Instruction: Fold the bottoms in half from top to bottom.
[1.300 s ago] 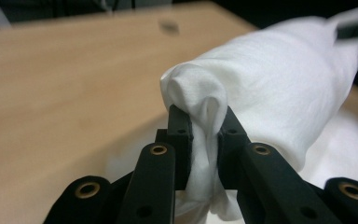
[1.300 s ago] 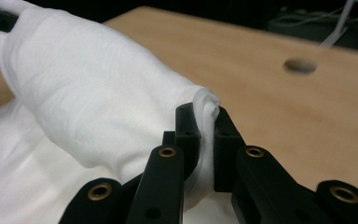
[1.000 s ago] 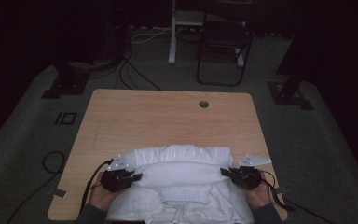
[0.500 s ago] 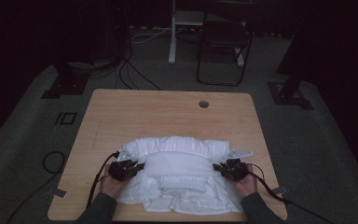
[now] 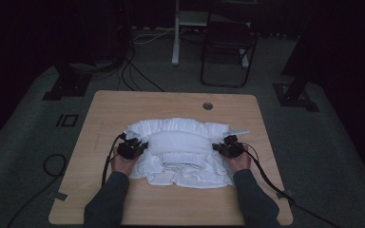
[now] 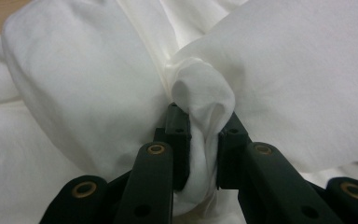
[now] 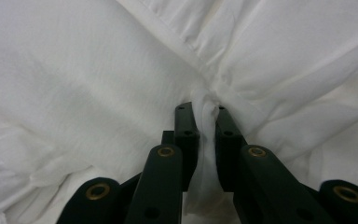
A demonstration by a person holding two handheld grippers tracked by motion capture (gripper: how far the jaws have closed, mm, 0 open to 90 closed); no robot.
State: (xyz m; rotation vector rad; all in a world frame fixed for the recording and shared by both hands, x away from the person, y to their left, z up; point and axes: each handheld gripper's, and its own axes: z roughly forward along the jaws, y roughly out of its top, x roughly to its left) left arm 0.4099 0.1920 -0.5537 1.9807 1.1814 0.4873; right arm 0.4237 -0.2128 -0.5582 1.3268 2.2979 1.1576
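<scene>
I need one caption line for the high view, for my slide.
Two hand-held grippers, left and right, pinch a white garment at both sides on a wooden table.

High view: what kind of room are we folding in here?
Probably a lab or recording studio, not a home: a bare light wooden table with a cable hole stands on grey carpet, black stand bases and loose cables around it, a black folding chair behind, dark surroundings.

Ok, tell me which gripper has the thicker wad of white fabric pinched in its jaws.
The left gripper: a rounded knot of the white garment bulges above its jaws. The right gripper pinches a thin flat fold.
</scene>
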